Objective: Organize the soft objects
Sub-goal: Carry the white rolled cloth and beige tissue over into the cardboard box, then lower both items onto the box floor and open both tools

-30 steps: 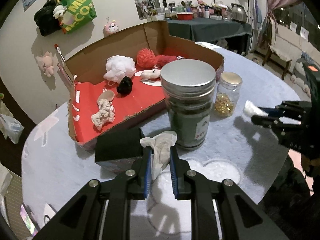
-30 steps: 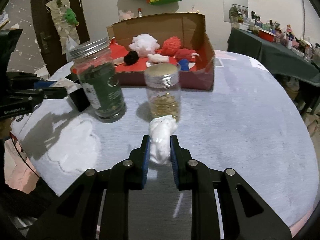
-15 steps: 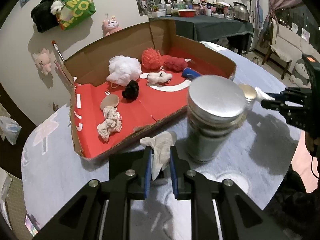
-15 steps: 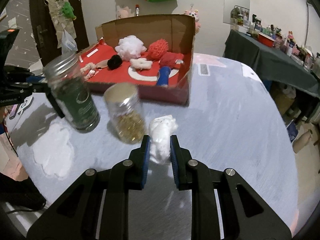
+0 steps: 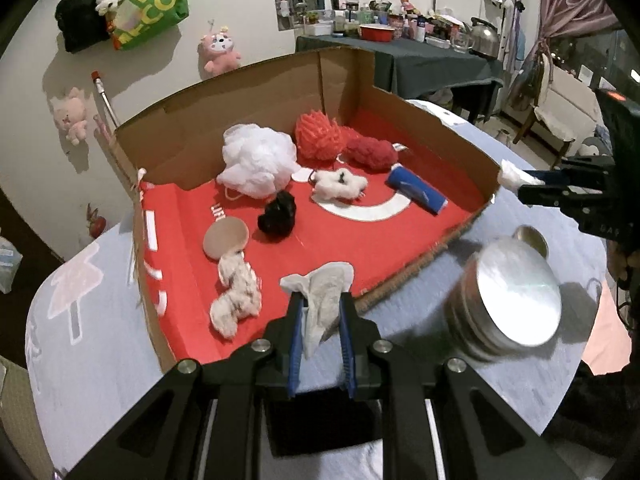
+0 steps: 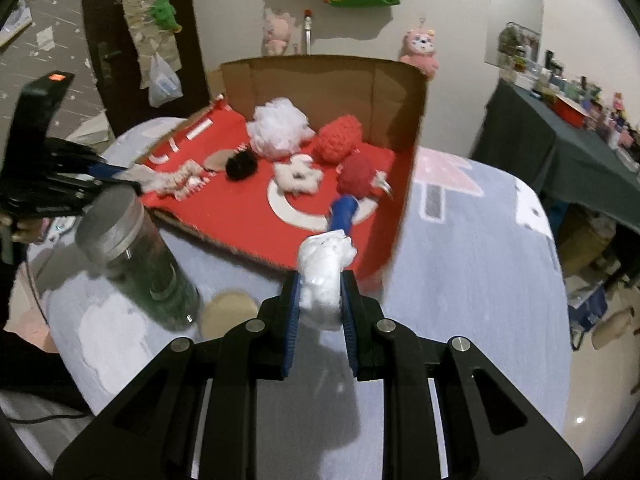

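Observation:
My left gripper (image 5: 320,312) is shut on a crumpled grey-white cloth (image 5: 324,292), held over the front edge of the open cardboard box (image 5: 248,92) with a red floor. My right gripper (image 6: 320,292) is shut on a white fluffy wad (image 6: 325,268), just above the box's near wall (image 6: 404,208). In the box lie a white mesh puff (image 5: 256,158), a red spiky ball (image 5: 318,138), a red fuzzy piece (image 5: 370,152), a black pom (image 5: 278,216), a blue roll (image 5: 416,192) and cream soft pieces (image 5: 236,296).
A tall dark jar with a metal lid (image 5: 508,300) and a smaller jar (image 5: 530,236) stand on the grey-blue round table (image 5: 80,340) right of the box. A black block (image 5: 320,424) lies under my left gripper. A dark cluttered side table (image 5: 420,64) stands behind.
Both grippers have risen and moved forward toward the box, each still holding its soft item. The jars now sit lower and nearer in both views.

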